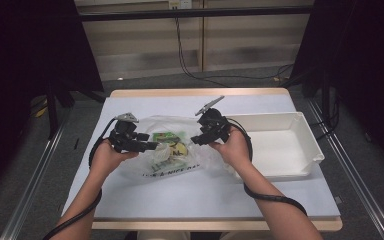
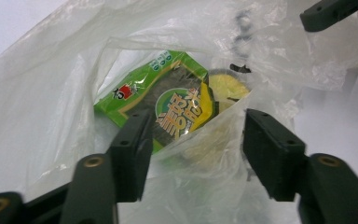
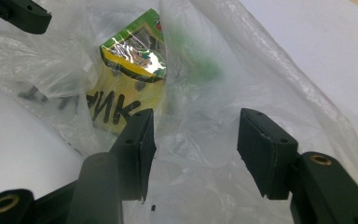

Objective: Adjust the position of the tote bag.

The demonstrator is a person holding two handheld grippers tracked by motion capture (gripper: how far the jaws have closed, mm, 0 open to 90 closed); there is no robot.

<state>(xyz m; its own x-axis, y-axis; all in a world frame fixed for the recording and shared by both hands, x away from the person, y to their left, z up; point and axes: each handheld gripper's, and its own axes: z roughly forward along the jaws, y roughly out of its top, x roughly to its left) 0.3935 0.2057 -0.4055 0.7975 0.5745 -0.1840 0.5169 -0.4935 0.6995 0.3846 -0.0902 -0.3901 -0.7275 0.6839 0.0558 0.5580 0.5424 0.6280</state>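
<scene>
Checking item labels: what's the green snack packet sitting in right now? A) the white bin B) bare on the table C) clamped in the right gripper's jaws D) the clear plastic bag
D: the green snack packet lies inside the clear plastic bag; the white bin stands beside it.

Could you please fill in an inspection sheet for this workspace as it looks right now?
Surface: table with a pale cover.
Job's things: clear plastic bag lying flat, green snack packet and yellow item inside.
Clutter: empty white bin to the right.
Grippers: left gripper and right gripper open at the bag, film between jaws.
Cables: one trails from each gripper; black cable hangs behind.
Surroundings: dark curtains, grey floor.
</scene>
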